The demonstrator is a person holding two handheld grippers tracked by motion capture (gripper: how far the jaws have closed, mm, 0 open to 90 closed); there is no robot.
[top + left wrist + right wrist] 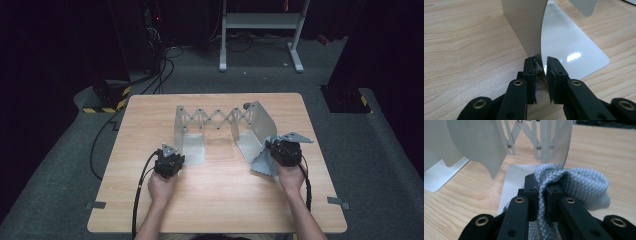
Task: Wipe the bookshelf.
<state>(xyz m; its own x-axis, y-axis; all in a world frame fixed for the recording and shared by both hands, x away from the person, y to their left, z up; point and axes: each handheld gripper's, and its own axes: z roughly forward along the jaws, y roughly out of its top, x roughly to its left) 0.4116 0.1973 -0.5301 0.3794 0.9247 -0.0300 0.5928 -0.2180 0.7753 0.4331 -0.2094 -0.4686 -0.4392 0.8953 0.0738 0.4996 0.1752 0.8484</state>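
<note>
In the left gripper view the bookend's (pixel 564 45) upright plate runs off the top edge, and its lower corner is hidden between the left tool (pixel 540 65) and its pads. In the right gripper view the right tool (pixel 541 185) covers part of the woven grey bag (pixel 576 185), whose lower end is cut off at the bottom edge.

Grey carpet (pixel 60 165), white desk frame (pixel 260 30), dark room.

L gripper (pixel 169 161): blk body, grey plate, blk cable | R gripper (pixel 285 151): same | jaws blk, brass rivets | forearms bare, no sleeves
</note>
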